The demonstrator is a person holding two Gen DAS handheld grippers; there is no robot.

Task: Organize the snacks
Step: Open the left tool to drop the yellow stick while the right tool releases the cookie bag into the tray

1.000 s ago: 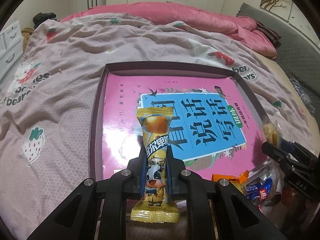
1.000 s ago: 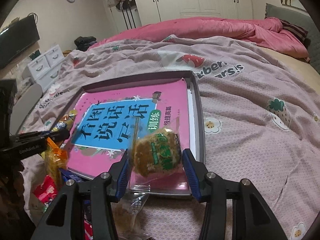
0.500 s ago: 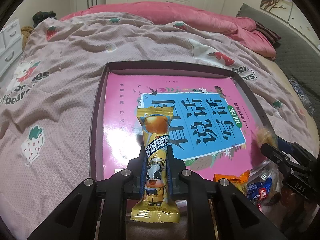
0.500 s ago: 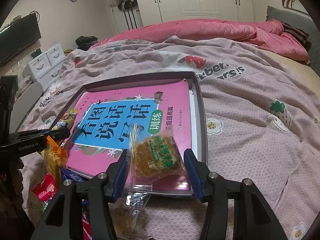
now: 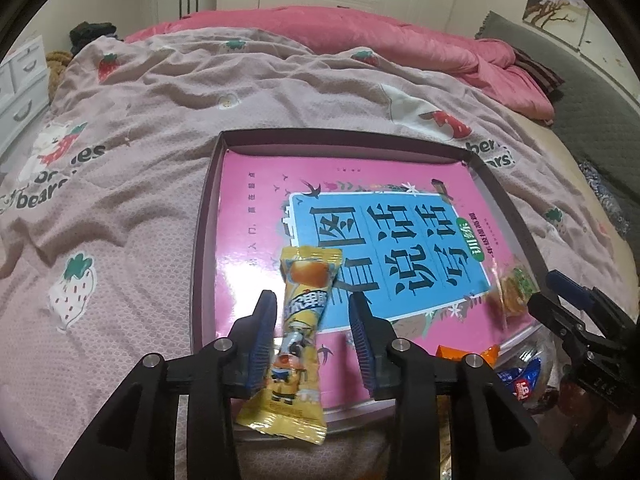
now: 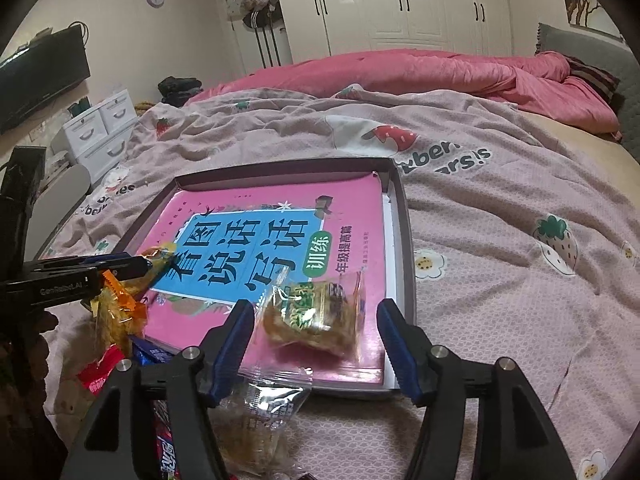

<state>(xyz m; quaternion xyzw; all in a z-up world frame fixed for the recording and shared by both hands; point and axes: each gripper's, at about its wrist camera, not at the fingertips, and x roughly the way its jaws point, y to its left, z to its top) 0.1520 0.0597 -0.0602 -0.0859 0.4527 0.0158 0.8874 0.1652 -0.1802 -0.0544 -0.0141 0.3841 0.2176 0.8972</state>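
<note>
A yellow snack bar with a cartoon cow lies tilted between the fingers of my left gripper. The jaws are opening; the right pad stands clear of the bar and the left pad is close beside it. The bar's top rests on the pink book in the dark tray, and its bottom hangs over the near rim. My right gripper is opening too. A clear packet with a brown cake and green label lies loose on the book between its fingers, touching neither pad.
A heap of loose snacks lies on the bedspread at the tray's near edge, between the two grippers, with another clear packet under my right gripper. The pink strawberry bedspread surrounds the tray. White drawers stand far left.
Both grippers have opened. The yellow bar, pinched before, now leans free between the left fingers. The cake packet has dropped from the right fingers onto the book.
</note>
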